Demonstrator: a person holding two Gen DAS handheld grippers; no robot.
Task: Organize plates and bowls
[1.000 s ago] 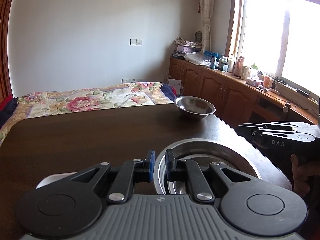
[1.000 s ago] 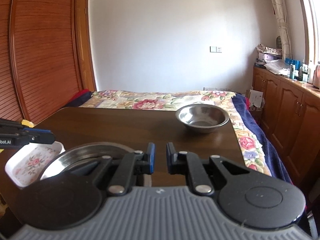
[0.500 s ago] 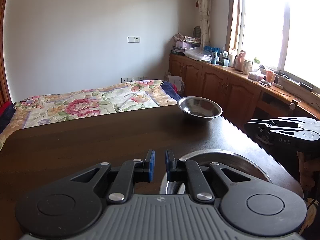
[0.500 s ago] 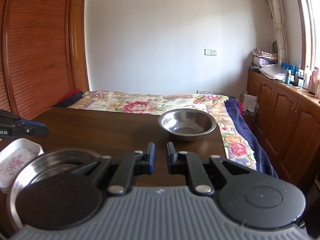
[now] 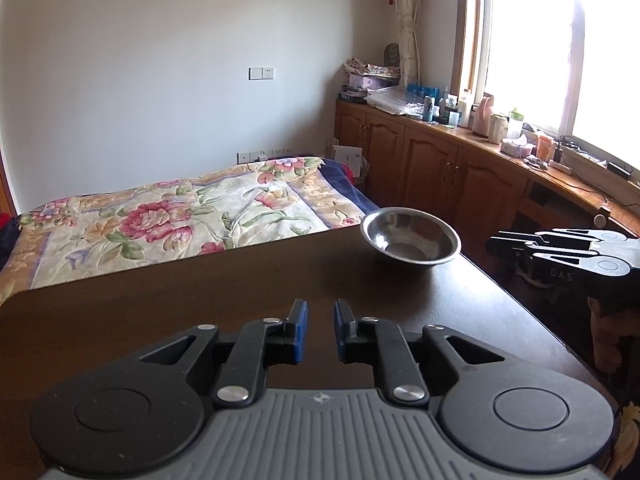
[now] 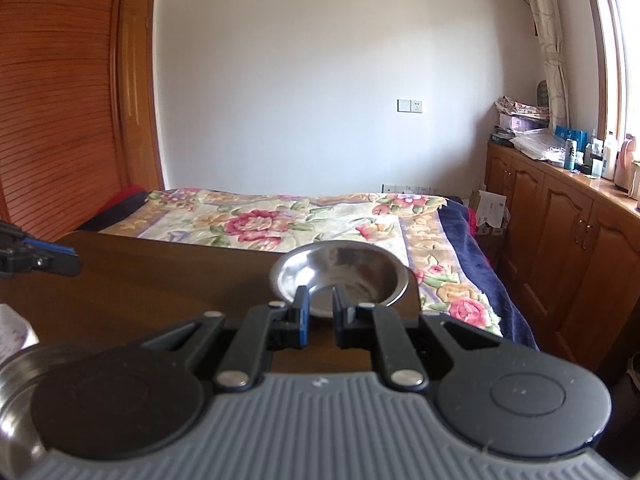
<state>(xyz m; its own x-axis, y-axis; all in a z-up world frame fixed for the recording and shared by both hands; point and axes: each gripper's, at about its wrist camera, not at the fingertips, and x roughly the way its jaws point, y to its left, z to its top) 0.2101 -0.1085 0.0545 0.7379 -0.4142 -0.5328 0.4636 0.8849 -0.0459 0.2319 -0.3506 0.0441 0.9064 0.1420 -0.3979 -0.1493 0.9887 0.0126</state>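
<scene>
Steel bowl sits at the counter's far right corner, near the bed. Both grippers — left, right — empty, jaws slightly apart; right one lines up just short of the bowl.

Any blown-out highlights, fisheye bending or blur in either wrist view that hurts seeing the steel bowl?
Left wrist view: the window is blown out white, yet the round stainless steel bowl on the dark wooden table stays sharp. Right wrist view: even light, the slatted wooden door bows from distortion, and the bowl looks slightly soft behind the right gripper.
</scene>
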